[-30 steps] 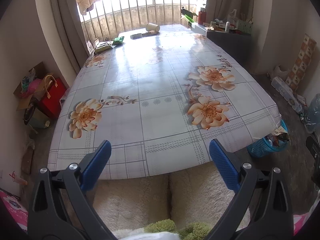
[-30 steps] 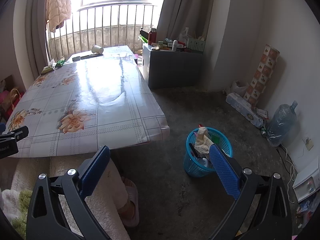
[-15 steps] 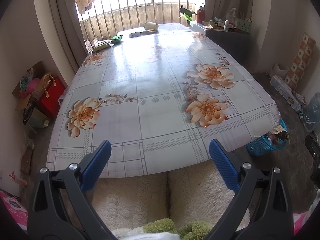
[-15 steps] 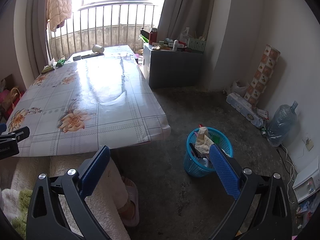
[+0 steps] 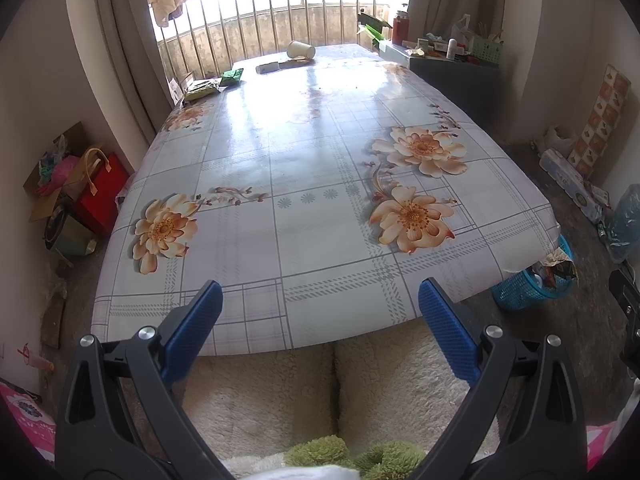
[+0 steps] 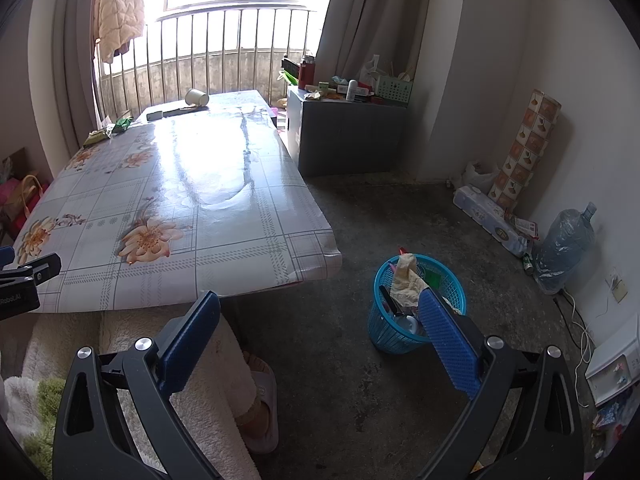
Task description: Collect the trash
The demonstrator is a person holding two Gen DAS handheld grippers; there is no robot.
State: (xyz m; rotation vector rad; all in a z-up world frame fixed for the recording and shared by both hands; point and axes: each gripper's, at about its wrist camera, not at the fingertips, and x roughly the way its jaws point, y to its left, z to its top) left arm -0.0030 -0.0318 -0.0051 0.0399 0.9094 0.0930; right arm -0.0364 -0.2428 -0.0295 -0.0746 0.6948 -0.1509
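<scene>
I see my left hand-held gripper [image 5: 320,312] and right hand-held gripper [image 6: 320,320] both spread apart and empty, while a paper cup [image 5: 301,50] and green wrappers [image 5: 216,82] lie at the table's [image 5: 320,208] far end and the blue trash basket [image 6: 416,304] stands on the floor beside its near corner.

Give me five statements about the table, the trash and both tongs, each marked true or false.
1. Both the left tongs and the right tongs are open and hold nothing. True.
2. The paper cup stands upright at the near edge of the table. False: it lies on its side at the far end.
3. The blue basket sits on the floor and already holds trash. True.
4. The green wrappers lie inside the basket. False: they lie on the table's far left corner.
5. The basket is empty. False: paper and other trash fill it.
</scene>
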